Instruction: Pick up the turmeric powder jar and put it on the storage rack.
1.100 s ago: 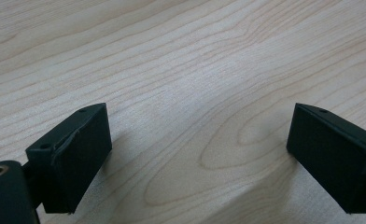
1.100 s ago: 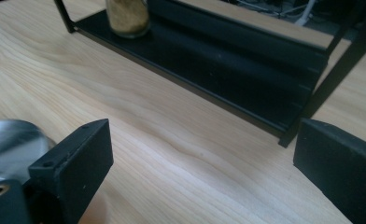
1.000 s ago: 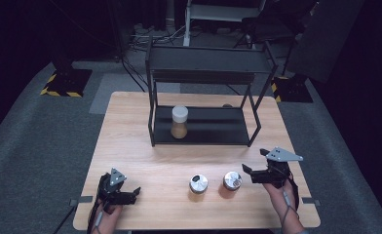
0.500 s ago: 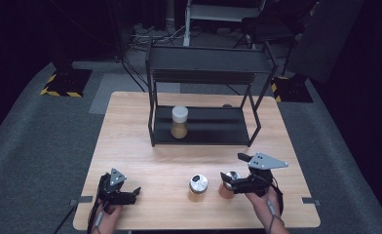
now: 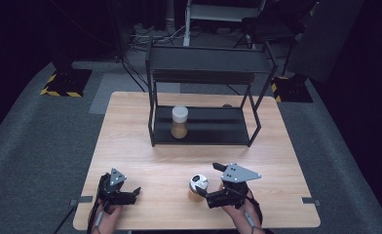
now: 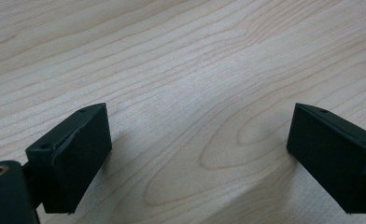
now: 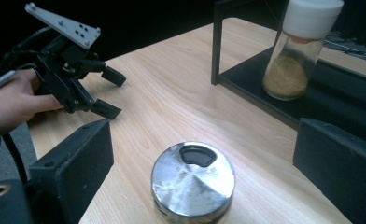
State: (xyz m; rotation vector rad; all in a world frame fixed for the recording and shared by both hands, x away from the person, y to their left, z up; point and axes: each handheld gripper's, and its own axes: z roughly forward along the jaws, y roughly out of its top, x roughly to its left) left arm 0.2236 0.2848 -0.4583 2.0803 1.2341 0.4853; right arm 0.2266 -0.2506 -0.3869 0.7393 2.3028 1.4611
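Note:
A small jar with a shiny metal lid (image 5: 198,183) (image 7: 193,179) stands on the wooden table (image 5: 145,146) near the front edge. My right gripper (image 5: 209,183) (image 7: 204,135) is open, and its jaws reach from the right to either side of that jar without touching it. My left gripper (image 5: 134,193) (image 6: 197,116) (image 7: 115,93) rests at the front left, open over bare wood with nothing between its jaws. A taller jar with a white cap and tan contents (image 5: 179,122) (image 7: 298,51) stands upright on the lower shelf of the black rack (image 5: 203,131).
The black metal rack (image 7: 217,42) occupies the back middle of the table, with an upper shelf over the lower one. Beyond the table lie dark floor, cables and yellow-black striped blocks (image 5: 65,83). A hand (image 7: 13,102) holds the left gripper.
My right gripper has moved left and toward the front edge, up to the metal-lidded jar. A second metal-lidded jar seen earlier is now covered by the gripper. The left gripper stayed still.

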